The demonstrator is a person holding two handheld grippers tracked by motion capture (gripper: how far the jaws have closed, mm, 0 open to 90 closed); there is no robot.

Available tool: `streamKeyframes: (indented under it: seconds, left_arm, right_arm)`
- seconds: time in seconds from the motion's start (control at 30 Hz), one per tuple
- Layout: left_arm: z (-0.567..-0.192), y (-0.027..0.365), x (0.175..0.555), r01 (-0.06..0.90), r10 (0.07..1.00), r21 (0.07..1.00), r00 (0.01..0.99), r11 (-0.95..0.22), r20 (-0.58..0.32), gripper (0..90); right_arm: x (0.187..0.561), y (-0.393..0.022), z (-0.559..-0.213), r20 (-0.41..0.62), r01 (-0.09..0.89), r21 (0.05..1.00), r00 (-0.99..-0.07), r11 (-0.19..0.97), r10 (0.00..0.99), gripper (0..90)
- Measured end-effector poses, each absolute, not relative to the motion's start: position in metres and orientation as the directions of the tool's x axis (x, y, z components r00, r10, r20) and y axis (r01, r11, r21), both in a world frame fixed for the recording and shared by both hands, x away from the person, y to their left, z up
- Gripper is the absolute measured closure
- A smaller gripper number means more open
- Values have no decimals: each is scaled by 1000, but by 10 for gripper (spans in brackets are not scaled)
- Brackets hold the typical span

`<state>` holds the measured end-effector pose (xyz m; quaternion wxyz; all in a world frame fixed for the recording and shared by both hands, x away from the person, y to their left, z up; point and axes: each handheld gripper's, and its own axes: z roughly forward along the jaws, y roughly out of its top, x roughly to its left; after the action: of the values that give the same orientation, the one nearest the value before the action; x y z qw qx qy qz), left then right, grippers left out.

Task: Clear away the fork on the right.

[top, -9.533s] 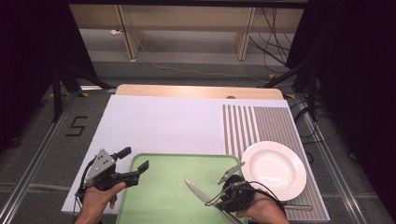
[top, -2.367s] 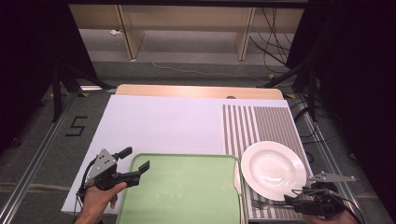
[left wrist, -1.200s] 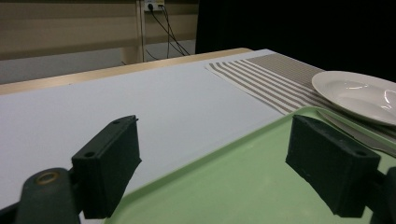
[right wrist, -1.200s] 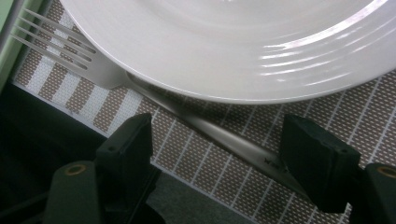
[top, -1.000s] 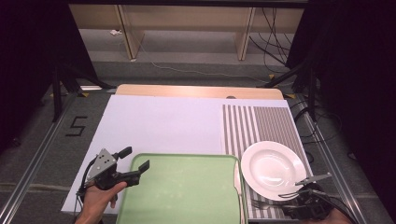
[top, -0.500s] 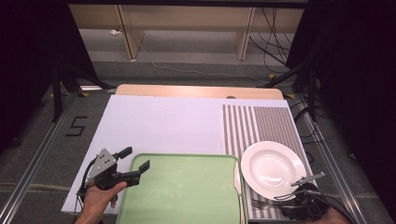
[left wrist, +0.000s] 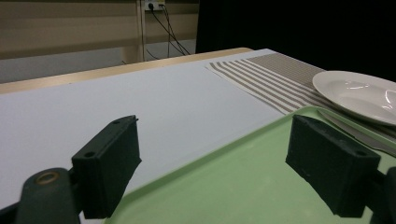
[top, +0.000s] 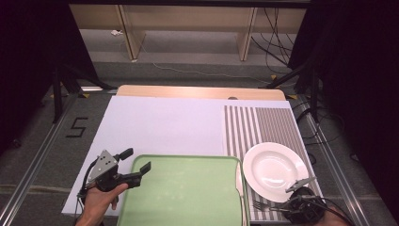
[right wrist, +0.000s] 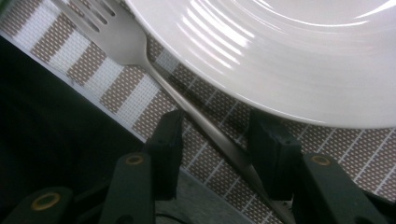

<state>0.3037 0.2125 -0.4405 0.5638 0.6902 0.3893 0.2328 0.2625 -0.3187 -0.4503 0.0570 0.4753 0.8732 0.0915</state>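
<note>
A pale green tray sits at the lower centre of the high view, on a plain white sheet. To the right, a placemat striped brown and white carries a glossy white plate. In the right gripper view a silver fork crosses the upper left, between black jaws

A: The slim silver metal fork — where does the handle end?

B: It runs off the bottom edge, partly behind 1 black finger.

A: And the round white ceramic plate?

B: Cropped top and right.
</note>
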Motion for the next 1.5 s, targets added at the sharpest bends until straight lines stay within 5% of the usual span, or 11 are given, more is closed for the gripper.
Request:
streamKeyframes:
  seconds: [0.4,1.5]
  left_arm:
    - [-441,212,304,276,799,959,590,-67,-114,167]
    - [-441,213,304,277,803,959,585,-64,-116,168]
  right_arm:
    - [267,-308,-450,-32,752,192,-637,630,770,736]
    - [279,-293,-450,-49,658,108,-745,745,665,841]
